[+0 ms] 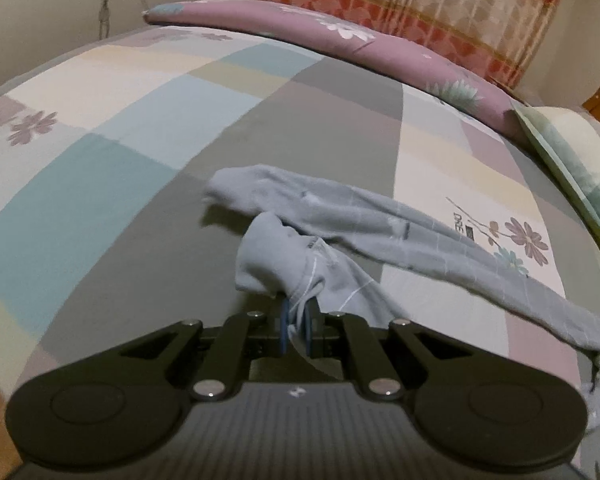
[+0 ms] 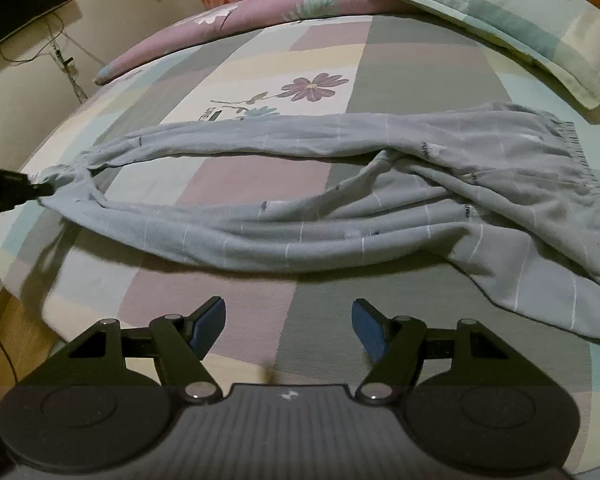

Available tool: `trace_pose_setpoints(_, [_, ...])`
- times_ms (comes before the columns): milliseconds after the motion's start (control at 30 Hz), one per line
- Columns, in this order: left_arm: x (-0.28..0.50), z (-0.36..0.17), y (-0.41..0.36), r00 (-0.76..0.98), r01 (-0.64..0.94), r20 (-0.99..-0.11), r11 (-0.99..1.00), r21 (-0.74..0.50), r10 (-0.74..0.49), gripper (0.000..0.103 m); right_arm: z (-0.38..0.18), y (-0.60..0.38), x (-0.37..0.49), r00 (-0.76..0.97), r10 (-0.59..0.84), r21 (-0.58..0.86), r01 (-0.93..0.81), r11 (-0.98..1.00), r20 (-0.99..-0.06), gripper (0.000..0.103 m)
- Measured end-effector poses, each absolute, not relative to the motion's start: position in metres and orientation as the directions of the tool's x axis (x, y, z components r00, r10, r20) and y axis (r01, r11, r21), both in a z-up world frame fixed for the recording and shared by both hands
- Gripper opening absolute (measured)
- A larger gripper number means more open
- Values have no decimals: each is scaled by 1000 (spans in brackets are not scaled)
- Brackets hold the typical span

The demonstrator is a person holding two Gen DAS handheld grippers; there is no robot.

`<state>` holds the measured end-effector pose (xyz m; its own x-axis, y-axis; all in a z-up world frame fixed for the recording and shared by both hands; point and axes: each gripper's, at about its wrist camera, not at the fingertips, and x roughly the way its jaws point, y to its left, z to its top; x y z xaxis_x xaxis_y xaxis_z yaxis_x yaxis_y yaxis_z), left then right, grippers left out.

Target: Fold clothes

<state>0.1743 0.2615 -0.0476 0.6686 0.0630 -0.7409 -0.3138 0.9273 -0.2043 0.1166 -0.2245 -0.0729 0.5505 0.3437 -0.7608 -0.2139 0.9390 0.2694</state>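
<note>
On the patchwork bedspread [image 2: 324, 196] lies a pair of pale grey-blue trousers [image 2: 340, 216] with thin white check lines, spread crosswise over the bed. Waistband [image 2: 576, 152], gathered with elastic, sits at the right in the right wrist view, near a checked pillow [image 2: 512, 20]; both legs run off to the left, the far leg and the near leg apart in the middle with bedspread showing between them, then meeting at the cuffs. Left gripper [image 1: 296, 316] is clamped on the cloth at the cuff end: its blue pads are together with a fold of fabric and a bit of hem pinched between them, the cuff bunched just beyond the tips and lifted a little off the bedspread. Same gripper shows at the left edge of the right wrist view, gripping the leg ends. Right gripper [image 2: 288, 324] hovers over the near side of the bed, short of the near trouser leg, its blue pads [image 2: 208, 320] well apart with nothing between them. Mauve flowered quilt [image 1: 340, 32] lies along the far edge of the bed, a patterned curtain [image 1: 420, 4] behind it.
</note>
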Motion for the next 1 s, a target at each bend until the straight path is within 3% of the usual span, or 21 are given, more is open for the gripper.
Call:
trace_pose_setpoints(300, [126,-59,269,649,-392,-755,892,-225,95,6,-77,-236,118,541,370,321,-186,929,-755,74])
trace_pose_setpoints(633, [140,-55,301,620,-447,-769,876,-181,157,7,-89,-305,115,584,295,385,33,922,-756,74])
trace_pose_setpoints(1000, [140,-67,296,535,-442,-824,893,-84,187,25,-97,-361,105,591,173,345,192,919,-788,73])
